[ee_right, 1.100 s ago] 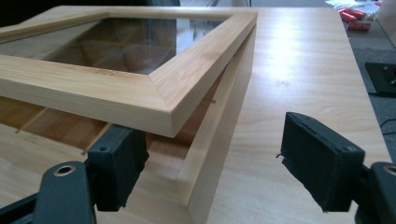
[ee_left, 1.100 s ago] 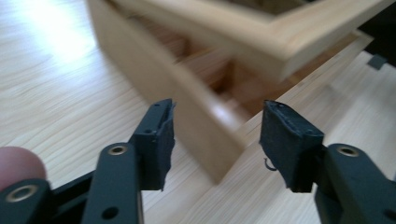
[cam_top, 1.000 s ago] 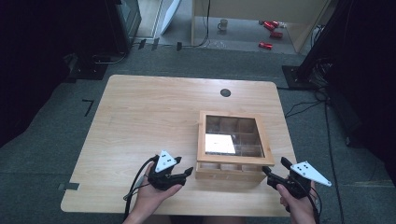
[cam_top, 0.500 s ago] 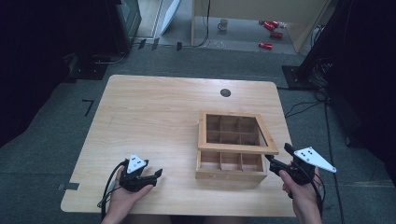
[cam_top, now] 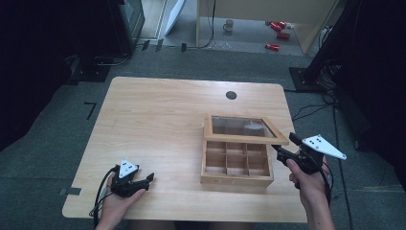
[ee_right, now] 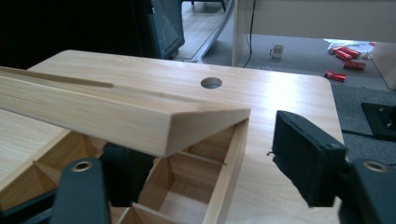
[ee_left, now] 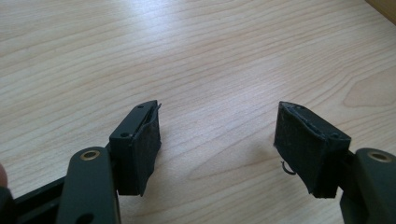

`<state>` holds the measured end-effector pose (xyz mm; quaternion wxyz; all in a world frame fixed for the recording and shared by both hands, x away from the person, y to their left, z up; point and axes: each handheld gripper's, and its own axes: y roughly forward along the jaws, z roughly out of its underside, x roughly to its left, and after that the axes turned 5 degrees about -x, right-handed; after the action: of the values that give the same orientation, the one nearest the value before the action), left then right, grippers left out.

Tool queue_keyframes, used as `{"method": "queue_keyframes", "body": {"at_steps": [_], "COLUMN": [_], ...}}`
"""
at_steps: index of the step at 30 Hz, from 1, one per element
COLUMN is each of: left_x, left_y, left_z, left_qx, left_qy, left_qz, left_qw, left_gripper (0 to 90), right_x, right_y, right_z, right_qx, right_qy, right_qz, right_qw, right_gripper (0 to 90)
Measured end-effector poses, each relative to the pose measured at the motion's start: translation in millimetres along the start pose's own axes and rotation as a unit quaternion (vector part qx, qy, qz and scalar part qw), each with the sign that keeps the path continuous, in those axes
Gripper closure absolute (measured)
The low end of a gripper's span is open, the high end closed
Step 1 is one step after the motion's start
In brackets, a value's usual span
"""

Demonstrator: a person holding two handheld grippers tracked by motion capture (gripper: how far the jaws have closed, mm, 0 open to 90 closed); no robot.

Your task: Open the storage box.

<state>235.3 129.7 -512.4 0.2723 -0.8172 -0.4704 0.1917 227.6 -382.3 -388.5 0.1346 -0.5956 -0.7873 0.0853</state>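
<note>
We are propping the box lid (cam_top: pixel 246 129) with our half-open, just-narrowing right gripper (cam_top: pixel 282 146); the left gripper (cam_top: pixel 145 179), just widened, is hovering empty over the tabletop (cam_top: pixel 158 120).

1. No writing, label, brand, number or sign can be read anywhere in these views.
2. The red cans (cam_top: pixel 276 29) on the floor are too small and blurred to read.
</note>
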Motion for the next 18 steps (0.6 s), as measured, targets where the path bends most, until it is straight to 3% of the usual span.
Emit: {"method": "queue_keyframes", "body": {"at_steps": [7, 12, 18], "left_x": [3.4, 10.3, 18.7], "left_y": [-0.7, -3.4, -6.2], "left_z": [0.8, 2.2, 3.6], "left_qx": [0.001, -0.001, -0.004], "left_qy": [0.000, -0.004, -0.010], "left_qz": [-0.014, -0.024, -0.032], "left_qw": [0.9999, 0.9997, 0.9994], "left_gripper": [32.7, 33.0, 33.2], "right_x": [2.0, -1.5, -4.7], "right_y": [16.4, 25.5, 40.1], "right_z": [-9.8, -14.8, -21.3], "right_qx": [0.007, -0.012, -0.013], "right_qy": [-0.012, 0.007, 0.001], "right_qz": [-0.011, -0.024, -0.019], "right_qw": [0.9998, 0.9996, 0.9997], "right_gripper": [40.6, 45.4, 47.2]}}
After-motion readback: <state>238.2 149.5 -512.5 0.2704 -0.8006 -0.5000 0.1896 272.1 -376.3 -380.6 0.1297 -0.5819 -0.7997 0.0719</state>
